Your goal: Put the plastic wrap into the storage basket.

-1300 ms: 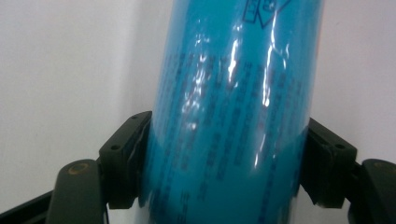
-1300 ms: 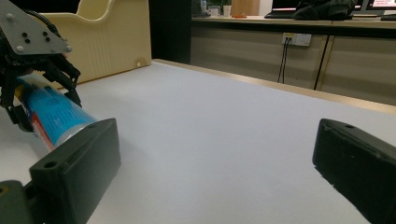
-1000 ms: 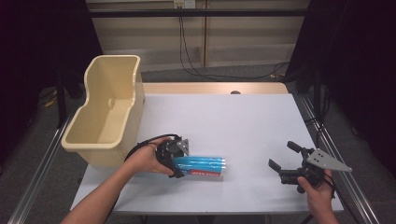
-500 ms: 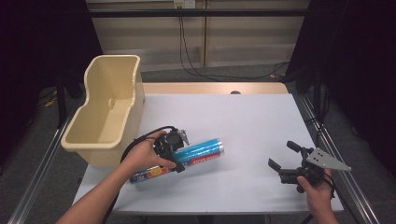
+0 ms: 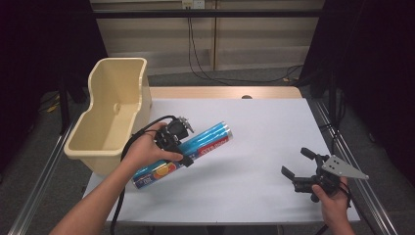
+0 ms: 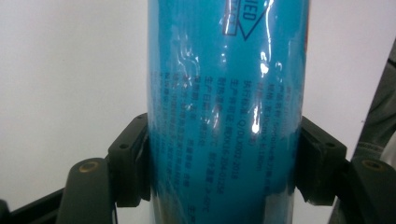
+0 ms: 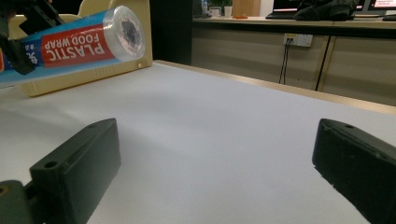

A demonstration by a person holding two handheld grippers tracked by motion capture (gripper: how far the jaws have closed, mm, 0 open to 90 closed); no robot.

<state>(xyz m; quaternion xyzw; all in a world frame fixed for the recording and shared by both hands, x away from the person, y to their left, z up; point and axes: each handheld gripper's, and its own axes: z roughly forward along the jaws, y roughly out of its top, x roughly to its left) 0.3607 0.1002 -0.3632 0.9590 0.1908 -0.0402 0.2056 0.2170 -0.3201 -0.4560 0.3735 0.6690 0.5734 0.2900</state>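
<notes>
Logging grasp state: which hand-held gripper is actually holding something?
The left hand-held gripper: its jaws clamp the blue plastic wrap roll near the tub. The right hand-held gripper is open over bare table.

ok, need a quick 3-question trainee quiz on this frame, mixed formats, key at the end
1. True or false: the left gripper is shut on the plastic food wrap roll.
2. The right gripper is: A) open, holding nothing B) shut on the roll C) inside the beige bin.
3. Fill in: the bin stands at the table's ____ edge in the high view.

Key: 1 true; 2 A; 3 left.
</notes>
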